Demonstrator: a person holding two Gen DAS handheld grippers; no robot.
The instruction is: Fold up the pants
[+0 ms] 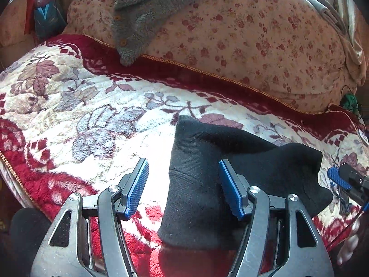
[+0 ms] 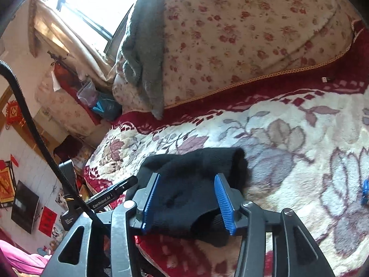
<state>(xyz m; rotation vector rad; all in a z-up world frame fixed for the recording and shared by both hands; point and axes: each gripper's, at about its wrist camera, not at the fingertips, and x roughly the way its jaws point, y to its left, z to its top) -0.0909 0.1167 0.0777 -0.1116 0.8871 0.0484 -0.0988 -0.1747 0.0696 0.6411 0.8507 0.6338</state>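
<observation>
The black knit pants (image 1: pixel 230 175), a compact folded bundle on the red-and-cream floral plush blanket (image 1: pixel 80 106), lie between the spread jaws of both left gripper (image 1: pixel 184 185) and right gripper (image 2: pixel 186 204); advise pressing each fold flat and aligning edges before closing.

L gripper (image 1: pixel 183 189) & R gripper (image 2: pixel 188 204): both low, tilted down, jaws spread wide.

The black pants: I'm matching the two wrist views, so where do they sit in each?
Left wrist: black pants lower centre-right, between the open left gripper fingers.
Right wrist: lower centre, between the open right gripper fingers.
Shared landmark: grey fleece garment on the floral pillow.
</observation>
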